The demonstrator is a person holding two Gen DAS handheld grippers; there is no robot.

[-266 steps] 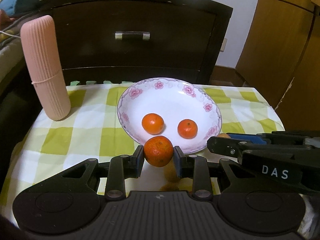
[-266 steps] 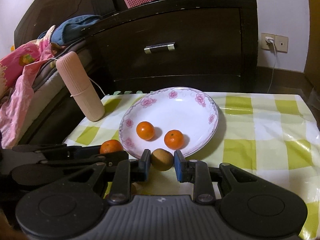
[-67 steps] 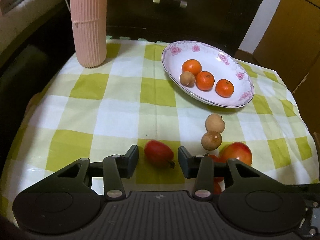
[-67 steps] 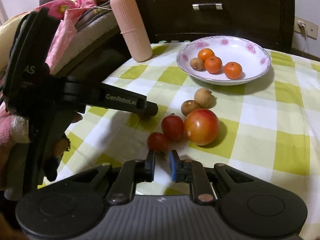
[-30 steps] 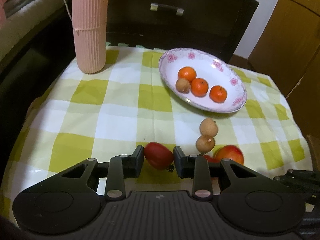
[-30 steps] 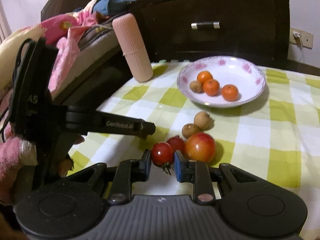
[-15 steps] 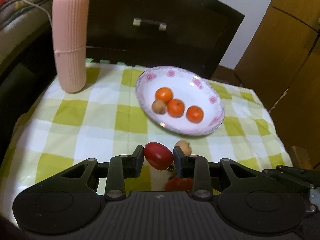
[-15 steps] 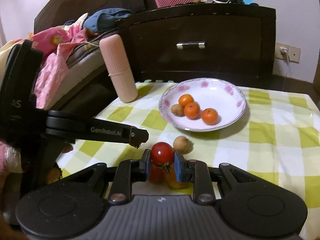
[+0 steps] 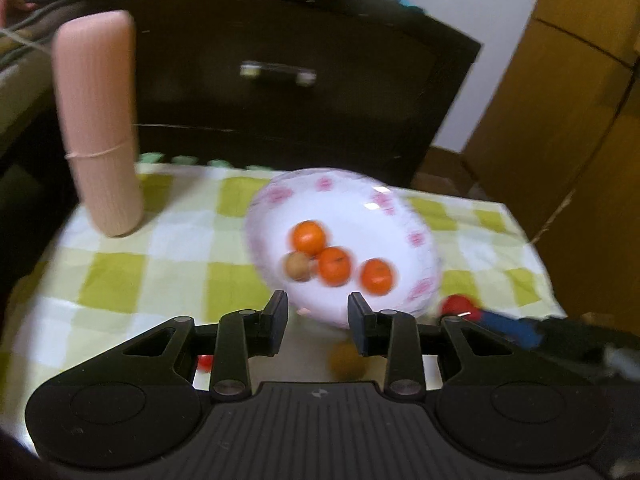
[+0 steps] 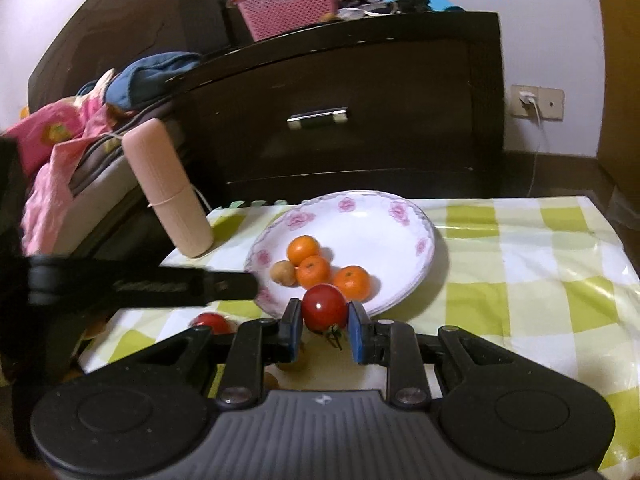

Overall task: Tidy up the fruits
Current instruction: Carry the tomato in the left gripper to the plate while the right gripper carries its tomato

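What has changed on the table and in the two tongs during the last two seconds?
The right tongs closed on a tomato and lifted it to the near edge of the plate. The left tongs gripped a second tomato half a second ago. They are empty now, and it seems to lie on the cloth. The plate, its four fruits and the pink case stayed.

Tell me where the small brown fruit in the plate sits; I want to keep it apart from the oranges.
In the right wrist view the brown fruit lies left of centre in the flowered plate, touching the leftmost of the three oranges.
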